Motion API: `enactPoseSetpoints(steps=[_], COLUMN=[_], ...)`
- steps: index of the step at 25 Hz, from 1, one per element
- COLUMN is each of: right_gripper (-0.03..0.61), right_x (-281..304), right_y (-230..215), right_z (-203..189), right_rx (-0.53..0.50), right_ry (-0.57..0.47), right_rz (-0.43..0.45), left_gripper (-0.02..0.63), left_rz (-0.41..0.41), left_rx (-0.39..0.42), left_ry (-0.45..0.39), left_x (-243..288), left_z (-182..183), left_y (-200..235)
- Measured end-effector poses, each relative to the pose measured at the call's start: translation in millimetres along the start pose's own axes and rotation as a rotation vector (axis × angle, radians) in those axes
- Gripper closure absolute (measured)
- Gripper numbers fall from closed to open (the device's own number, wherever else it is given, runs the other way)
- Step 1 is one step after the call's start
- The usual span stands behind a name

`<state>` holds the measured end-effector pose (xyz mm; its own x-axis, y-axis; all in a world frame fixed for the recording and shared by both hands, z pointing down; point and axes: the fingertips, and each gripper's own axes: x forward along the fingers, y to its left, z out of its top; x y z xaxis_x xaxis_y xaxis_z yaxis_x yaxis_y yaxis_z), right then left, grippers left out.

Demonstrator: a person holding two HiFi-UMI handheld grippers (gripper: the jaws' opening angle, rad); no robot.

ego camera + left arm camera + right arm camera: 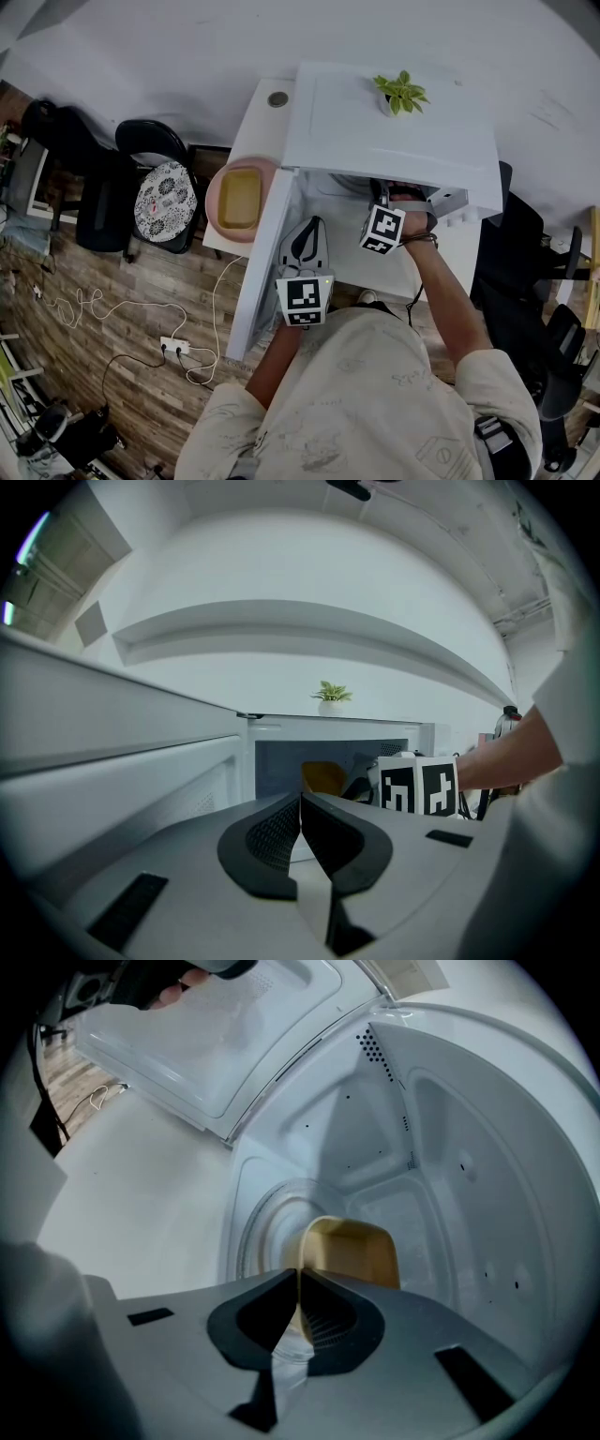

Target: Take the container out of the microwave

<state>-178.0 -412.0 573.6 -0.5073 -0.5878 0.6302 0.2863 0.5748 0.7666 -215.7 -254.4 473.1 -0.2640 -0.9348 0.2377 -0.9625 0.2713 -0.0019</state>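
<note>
Item: container (361, 1251), a shallow yellow tub with rounded corners, a thin upright wall and an open top. From this angle I cannot see anything in it.
Location: inside the microwave (356, 131), on the round turntable (255, 1232), directly ahead of the right claw and touching it at the near left rim.
Right claw (298, 1283): angled down into the cavity, jaws drawn narrow with the tub's thin wall nipped between the pads. It holds the container by its rim.
Left claw (301, 801): jaws together with nothing between them. It waits outside the oven, pointing about level at the open front, with the container well ahead of it and a little to its right.
Door (262, 272): swung wide open, to the left of both claws.
Done: door open, reach made, and the grip on the rim looks taken.
Left to do: lift the tub, draw it back through the opening, and set it down outside. The tub's base appears to rest on the turntable, so I judge no lift has begun.
Stage: early to middle, by my estimate.
Handling note: the pinch is on one edge of a thin wall, so the tub may tip as it rises.
Also present: plant (401, 92) on top of the oven; pink plate (217, 183) left of the left claw, past the door, carrying a second yellow tub (239, 199).
</note>
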Motion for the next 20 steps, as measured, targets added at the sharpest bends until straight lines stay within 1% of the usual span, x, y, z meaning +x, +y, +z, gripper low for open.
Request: enactPoseSetpoints(steps=[11, 15, 17, 20], right_gripper=[0.552, 0.552, 0.552, 0.552], right_x=[-11, -16, -17, -20], right_y=[4, 12, 12, 10], right_z=[1, 4, 3, 0], right_rx=[-0.011, 0.013, 0.01, -0.016], right_ry=[-0.019, -0.036, -0.038, -0.032], right_rz=[0.013, 0.054, 0.049, 0.019], left_gripper=[0.603, 0.603, 0.603, 0.603], left_rz=[-0.003, -0.006, -0.006, -0.005], left_rx=[0.007, 0.01, 0.013, 0.016], left_ry=[0.001, -0.001, -0.002, -0.004], left_x=[-2, -2, -2, -3], left_z=[0, 1, 2, 4], left_y=[-3, -6, -8, -10])
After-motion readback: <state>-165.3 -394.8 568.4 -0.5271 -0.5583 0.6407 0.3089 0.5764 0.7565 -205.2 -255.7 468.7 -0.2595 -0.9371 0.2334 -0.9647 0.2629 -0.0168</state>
